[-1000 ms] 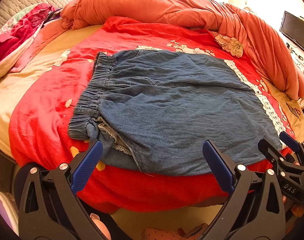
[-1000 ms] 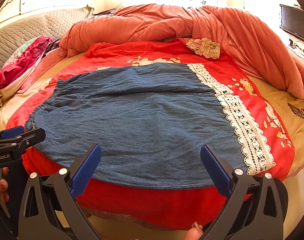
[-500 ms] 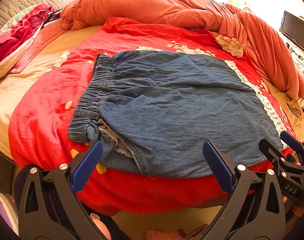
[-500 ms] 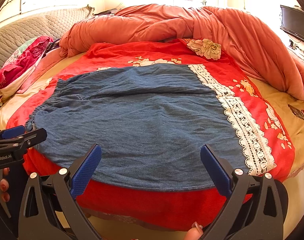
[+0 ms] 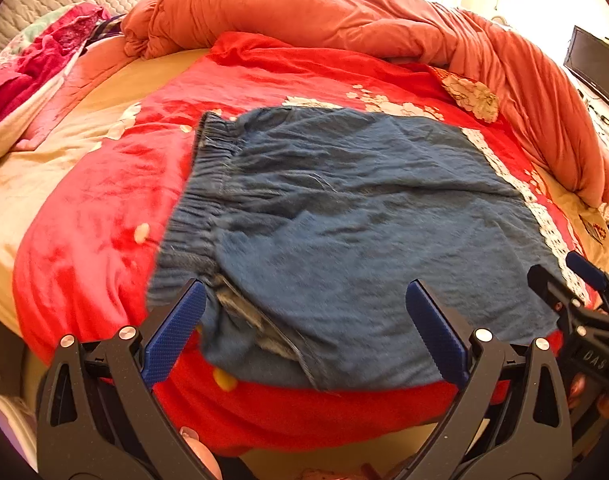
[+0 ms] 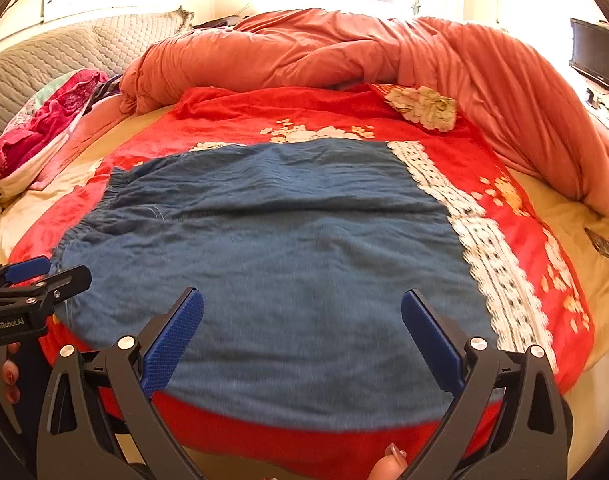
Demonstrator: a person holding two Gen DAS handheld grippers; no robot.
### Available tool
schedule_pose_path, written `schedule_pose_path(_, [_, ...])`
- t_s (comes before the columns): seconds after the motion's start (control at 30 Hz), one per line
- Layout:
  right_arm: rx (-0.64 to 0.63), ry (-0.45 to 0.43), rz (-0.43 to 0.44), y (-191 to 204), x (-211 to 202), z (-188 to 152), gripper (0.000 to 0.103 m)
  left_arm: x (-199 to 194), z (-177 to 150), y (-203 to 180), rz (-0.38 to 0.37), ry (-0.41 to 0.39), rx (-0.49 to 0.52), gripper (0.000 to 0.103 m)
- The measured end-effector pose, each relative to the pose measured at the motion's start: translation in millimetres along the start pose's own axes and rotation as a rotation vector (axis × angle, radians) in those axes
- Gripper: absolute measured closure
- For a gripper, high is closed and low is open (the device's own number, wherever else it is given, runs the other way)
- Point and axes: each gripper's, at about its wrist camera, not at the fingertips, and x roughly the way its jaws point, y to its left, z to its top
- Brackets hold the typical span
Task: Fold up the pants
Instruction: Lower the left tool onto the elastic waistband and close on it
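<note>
Blue denim pants [image 5: 344, 232] [image 6: 272, 264] lie flat on a red blanket [image 5: 96, 208] [image 6: 500, 184], elastic waistband [image 5: 192, 220] to the left, white lace hem [image 6: 484, 248] to the right. My left gripper [image 5: 304, 332] stands open over the near edge by the waistband corner, where a frayed pocket lining [image 5: 248, 316] shows. My right gripper [image 6: 300, 336] is open over the near edge closer to the lace hem. Nothing sits between either pair of blue pads. Each gripper appears at the edge of the other's view.
A bunched orange duvet [image 6: 344, 52] runs across the back and down the right side. Pink and floral bedding [image 6: 36, 128] is piled at the far left by a quilted headboard [image 6: 64, 48]. A dark screen [image 5: 596, 68] hangs at right. The bed's front edge is just below the grippers.
Both grippers have moved forward, so the pants' near edge sits lower and closer between the fingers. The pants have not shifted on the blanket.
</note>
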Motion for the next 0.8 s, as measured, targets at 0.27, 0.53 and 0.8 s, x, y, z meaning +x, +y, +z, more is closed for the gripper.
schedule_pose_path(0.27, [-0.007, 0.042, 0.054, 1, 35, 35, 0.004, 12, 37, 32, 0.037, -0.012, -0.038, 0.009])
schedule_pose_path(0.53, [-0.08, 0.049, 0.057, 8, 75, 76, 0.004, 41, 84, 60, 0.086, -0.006, -0.05, 0.009])
schedule_pose_path(0.8, [-0.187, 0.024, 0.069, 24, 109, 110, 0.004, 79, 113, 77, 0.107, 0.045, -0.022, 0.009])
